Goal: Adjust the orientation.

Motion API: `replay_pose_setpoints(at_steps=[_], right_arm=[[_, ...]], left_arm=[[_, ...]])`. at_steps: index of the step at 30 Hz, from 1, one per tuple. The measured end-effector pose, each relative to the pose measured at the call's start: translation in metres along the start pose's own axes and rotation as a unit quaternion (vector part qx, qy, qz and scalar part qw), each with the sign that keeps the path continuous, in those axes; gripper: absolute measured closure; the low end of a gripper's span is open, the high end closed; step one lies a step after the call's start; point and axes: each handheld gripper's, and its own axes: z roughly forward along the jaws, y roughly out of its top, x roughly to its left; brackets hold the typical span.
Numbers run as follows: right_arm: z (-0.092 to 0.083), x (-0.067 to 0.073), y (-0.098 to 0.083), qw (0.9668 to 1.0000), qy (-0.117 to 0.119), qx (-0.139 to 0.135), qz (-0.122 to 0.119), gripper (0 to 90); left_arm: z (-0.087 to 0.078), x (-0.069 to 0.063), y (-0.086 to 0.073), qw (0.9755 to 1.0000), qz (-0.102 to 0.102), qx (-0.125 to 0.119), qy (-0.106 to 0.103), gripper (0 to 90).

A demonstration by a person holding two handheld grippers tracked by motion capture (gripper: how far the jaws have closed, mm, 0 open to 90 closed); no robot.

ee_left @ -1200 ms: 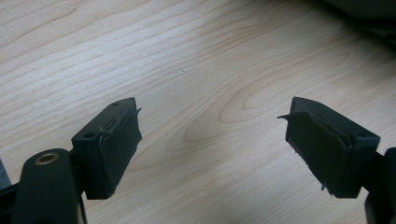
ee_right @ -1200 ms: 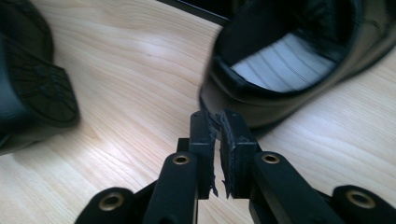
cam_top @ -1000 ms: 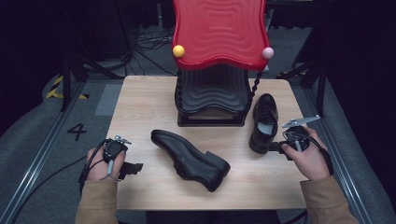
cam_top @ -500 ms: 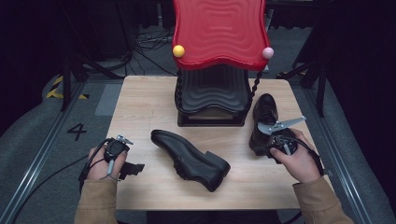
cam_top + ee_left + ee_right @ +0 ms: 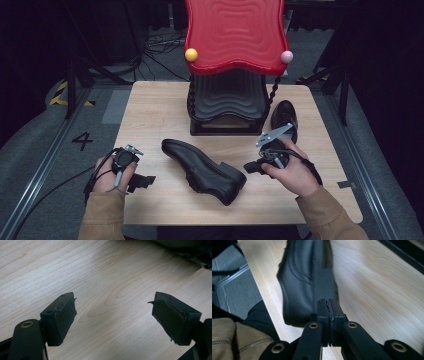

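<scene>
A black leather shoe (image 5: 202,170) lies at an angle in the middle of the wooden table (image 5: 155,107), toe to the far left, heel to the near right. My right gripper (image 5: 251,167) is shut with nothing between its pads, and its tips sit just off the shoe's heel. In the right gripper view the closed tips of that gripper (image 5: 328,303) point at the shoe (image 5: 299,280). A second black shoe (image 5: 284,116) stands at the right of the rack. My left gripper (image 5: 142,181) rests open near the front left edge, and the left gripper view shows the left gripper (image 5: 112,312) over bare wood.
A rack with a red wavy top shelf (image 5: 232,35) and a black lower shelf (image 5: 227,97) stands at the table's far middle. Yellow (image 5: 191,54) and pink (image 5: 286,56) knobs mark its corners. Grey floor and rails run along both sides of the table.
My right hand has moved left, away from the second shoe and up to the heel of the lying shoe, jaws still shut. The left hand has stayed put.
</scene>
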Motion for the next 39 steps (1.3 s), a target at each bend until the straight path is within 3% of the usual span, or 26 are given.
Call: replay_pose_setpoints(at_steps=[7, 15, 22, 39], right_arm=[[0.021, 0.014, 0.021, 0.9994, 0.003, 0.024, -0.025, 89.2], [0.031, 0.016, 0.023, 0.9988, 0.005, 0.039, -0.03, 89.3], [0.046, 0.011, 0.023, 0.997, -0.026, 0.065, -0.033, 90.0], [0.043, 0.005, 0.017, 0.9979, -0.04, 0.04, -0.034, 90.0]], left_arm=[[0.001, 0.0, 0.001, 1.0, 0.004, 0.002, -0.001, 19.7], [0.002, 0.0, 0.002, 1.0, 0.005, 0.004, -0.002, 19.7], [0.002, 0.0, 0.003, 1.0, 0.008, 0.004, -0.002, 19.7], [0.003, -0.001, 0.002, 0.9999, 0.009, 0.006, -0.003, 19.8]])
